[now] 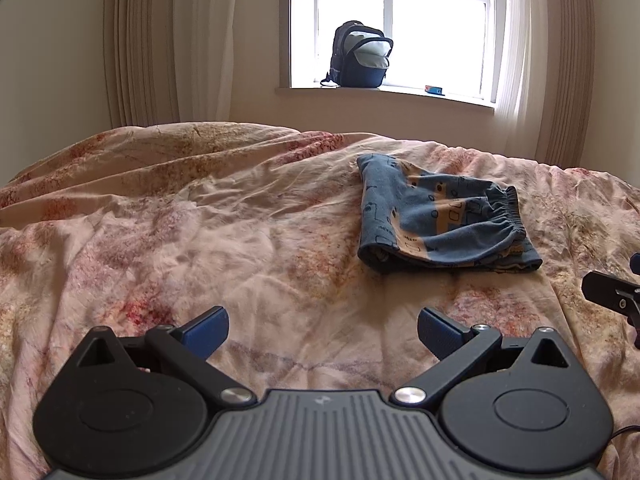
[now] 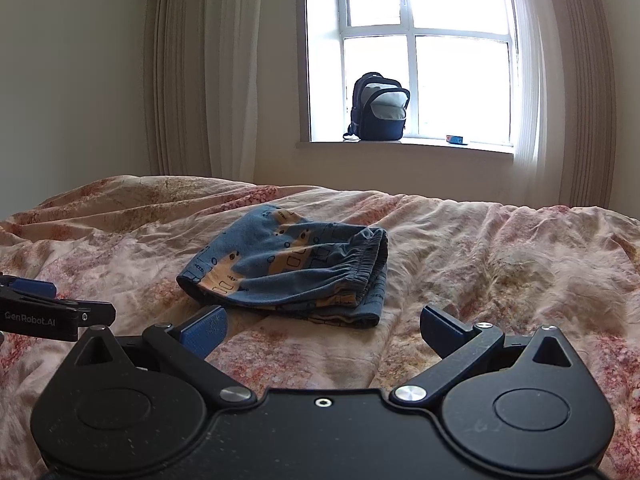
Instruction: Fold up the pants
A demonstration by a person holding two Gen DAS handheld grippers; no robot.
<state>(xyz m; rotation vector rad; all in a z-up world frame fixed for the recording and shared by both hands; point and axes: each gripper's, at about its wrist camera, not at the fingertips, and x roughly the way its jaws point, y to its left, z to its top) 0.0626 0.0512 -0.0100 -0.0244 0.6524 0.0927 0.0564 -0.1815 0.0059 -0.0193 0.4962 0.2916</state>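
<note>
Left wrist view showed the bed (image 1: 160, 220), spread with a rumpled pink floral cover, filling the lower frame from side to side; its far edge met the wall under a window (image 1: 400, 28) flanked by curtains (image 1: 140, 44). On the sill stood a dark backpack (image 1: 360, 60), unzipped at the top, with a small blue object (image 1: 434, 90) well to its right. The pants (image 1: 436, 220), blue with tan printed shapes, lay folded into a compact bundle on the cover, elastic waistband toward the right, ahead and right of the left gripper (image 1: 322, 330). That gripper hovered with jaws spread wide, holding nothing, bare cover between them. The right gripper (image 2: 324, 330) was likewise wide open and empty, the pants (image 2: 288, 272) just beyond its fingertips. Open cover lay all round the bundle, nothing blocking either approach.
</note>
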